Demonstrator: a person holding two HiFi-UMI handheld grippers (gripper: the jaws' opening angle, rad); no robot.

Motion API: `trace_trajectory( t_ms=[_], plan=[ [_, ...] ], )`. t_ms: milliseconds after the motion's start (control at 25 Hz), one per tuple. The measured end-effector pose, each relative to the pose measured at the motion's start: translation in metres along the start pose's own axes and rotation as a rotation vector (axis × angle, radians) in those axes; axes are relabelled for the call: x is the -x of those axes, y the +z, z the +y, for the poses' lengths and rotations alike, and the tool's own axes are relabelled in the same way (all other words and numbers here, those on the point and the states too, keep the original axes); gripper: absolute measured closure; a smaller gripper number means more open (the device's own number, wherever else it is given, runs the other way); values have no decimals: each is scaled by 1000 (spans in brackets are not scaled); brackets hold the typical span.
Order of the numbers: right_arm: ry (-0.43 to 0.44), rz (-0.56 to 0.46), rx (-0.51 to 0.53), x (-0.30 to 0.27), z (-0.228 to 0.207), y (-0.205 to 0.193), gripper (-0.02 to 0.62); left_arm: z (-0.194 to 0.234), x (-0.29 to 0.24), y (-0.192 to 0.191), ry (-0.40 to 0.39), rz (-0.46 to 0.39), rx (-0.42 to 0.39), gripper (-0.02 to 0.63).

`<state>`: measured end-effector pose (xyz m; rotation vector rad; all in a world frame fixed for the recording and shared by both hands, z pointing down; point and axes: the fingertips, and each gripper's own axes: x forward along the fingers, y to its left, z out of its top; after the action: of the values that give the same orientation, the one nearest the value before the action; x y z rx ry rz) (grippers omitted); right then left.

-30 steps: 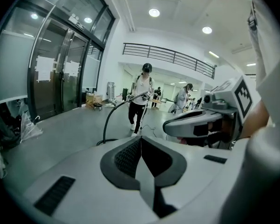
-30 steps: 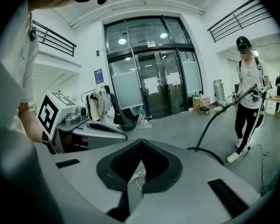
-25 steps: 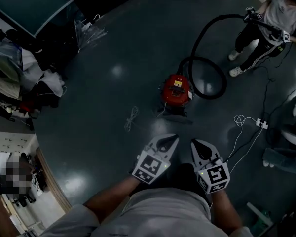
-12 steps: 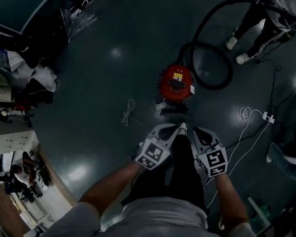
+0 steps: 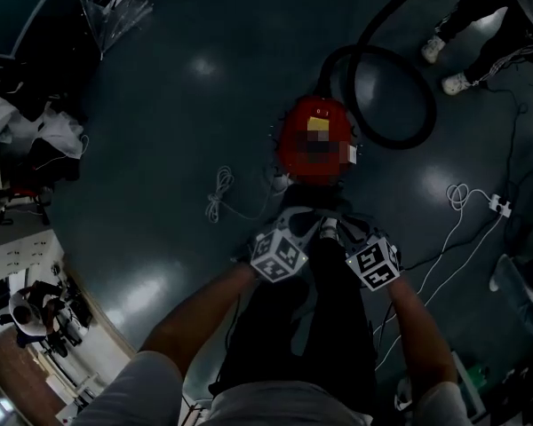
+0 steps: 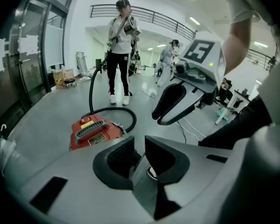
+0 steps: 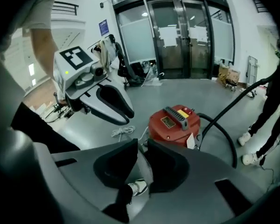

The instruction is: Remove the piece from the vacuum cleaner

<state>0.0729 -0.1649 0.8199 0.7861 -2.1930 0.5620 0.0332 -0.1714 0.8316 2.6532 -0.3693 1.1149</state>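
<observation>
The red canister vacuum cleaner (image 5: 315, 140) sits on the dark floor with a black handle (image 7: 179, 117) on top. Its black hose (image 5: 400, 96) loops to the right and up to a standing person (image 6: 120, 45). My left gripper (image 5: 311, 223) and right gripper (image 5: 342, 229) hang side by side just short of the canister's near side, touching nothing. In the left gripper view the canister (image 6: 94, 130) lies ahead left of the jaws (image 6: 140, 143). In the right gripper view it (image 7: 175, 121) is just beyond the jaws (image 7: 142, 146). Both pairs of jaws have just been opening, slightly apart and empty.
A white coiled cable (image 5: 218, 198) lies left of the canister, and a white power strip (image 5: 497, 207) with its cord to the right. Clutter (image 5: 35, 140) fills the far left. Glass doors (image 7: 177, 36) stand behind the vacuum. The standing person's shoes (image 5: 457, 82) are beside the hose loop.
Both grippers have dropped towards the floor and moved forward, from well short of the canister to just in front of it. The head view has closed in on the vacuum.
</observation>
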Motion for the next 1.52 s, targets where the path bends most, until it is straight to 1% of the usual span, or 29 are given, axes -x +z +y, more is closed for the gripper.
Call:
trace_trajectory(
  t_ms=[40,80,240,360,440,520,680,760,800,840,880,960,1120,1360,1520],
  plan=[
    [16,31,31,-17,-1,-12,540,2,-13,-13,-13,26,-18,535],
    [31,62,63,-33,-2,-24,524,4,-26,-26,-26,51,-39,521],
    [69,183,213,-84,-5,-73,481,5,-66,-67,-58,133,-116,504],
    [77,252,338,-110,-6,-101,468,6,-87,-89,-62,174,-147,491],
    [75,281,408,-125,-5,-113,465,7,-99,-104,-66,204,-175,487],
    [66,302,464,-136,-5,-123,465,6,-111,-118,-79,238,-224,486],
    [19,323,556,-151,-4,-131,468,7,-126,-143,-82,305,-322,488],
    [-3,327,588,-154,-6,-132,488,8,-131,-148,-75,320,-354,489],
    [-9,328,598,-154,-7,-132,508,9,-134,-149,-70,321,-367,498],
    [-11,328,603,-154,-7,-131,523,10,-135,-149,-64,320,-376,523],
    [-11,327,606,-154,-7,-131,532,10,-136,-149,-61,318,-383,544],
    [-4,328,605,-153,-5,-131,547,11,-136,-149,-65,318,-400,565],
    [28,347,575,-149,3,-136,554,3,-134,-154,-108,338,-424,574],
    [78,371,548,-140,20,-140,554,-15,-125,-161,-175,357,-398,574],
    [80,367,532,-121,34,-130,554,-28,-104,-148,-186,337,-392,574]
  ],
)
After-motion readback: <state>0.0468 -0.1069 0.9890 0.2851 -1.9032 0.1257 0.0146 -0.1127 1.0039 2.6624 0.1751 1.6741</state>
